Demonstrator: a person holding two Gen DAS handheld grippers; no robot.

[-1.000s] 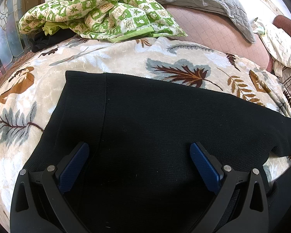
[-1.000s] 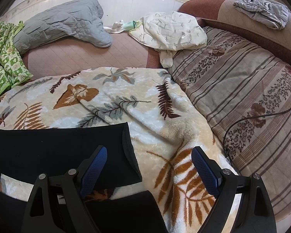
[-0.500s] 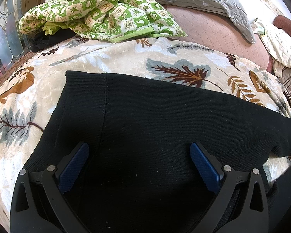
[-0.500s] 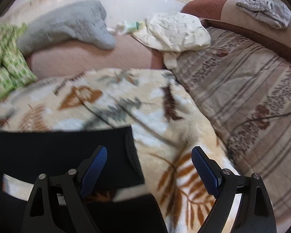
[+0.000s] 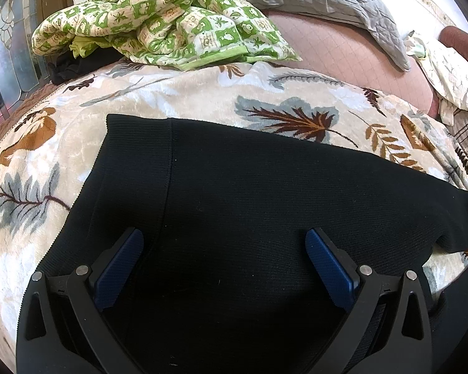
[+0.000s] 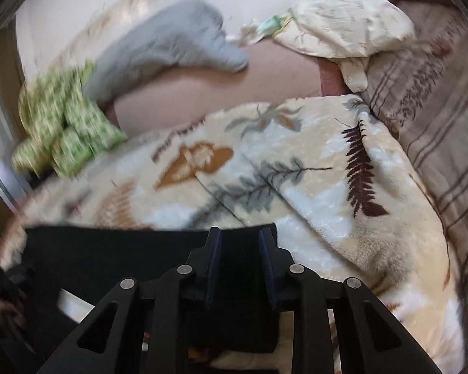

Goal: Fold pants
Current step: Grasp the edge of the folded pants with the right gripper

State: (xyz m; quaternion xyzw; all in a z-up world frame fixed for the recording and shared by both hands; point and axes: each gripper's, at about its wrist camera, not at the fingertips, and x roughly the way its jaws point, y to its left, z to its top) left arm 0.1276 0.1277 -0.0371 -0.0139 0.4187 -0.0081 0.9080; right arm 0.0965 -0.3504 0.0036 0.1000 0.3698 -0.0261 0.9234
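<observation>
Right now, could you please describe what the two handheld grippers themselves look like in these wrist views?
Both are alike. The left gripper and the right gripper have matte black, angular plastic linkage arms with triangular cut-outs and round silver pivot pins. Each finger carries a flat, dark blue pad with a fine textured surface. No cables, markings, hands or sleeves show in either view.

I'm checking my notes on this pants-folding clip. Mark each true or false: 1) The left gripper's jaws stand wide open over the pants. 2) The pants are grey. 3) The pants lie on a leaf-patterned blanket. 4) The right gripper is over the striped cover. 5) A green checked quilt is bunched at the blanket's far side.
1) True: left gripper, black pants.
2) False: they are black.
3) True: blanket.
4) False: the right gripper is at the pants' leg end, its jaws just narrowed.
5) True: quilt.
</observation>
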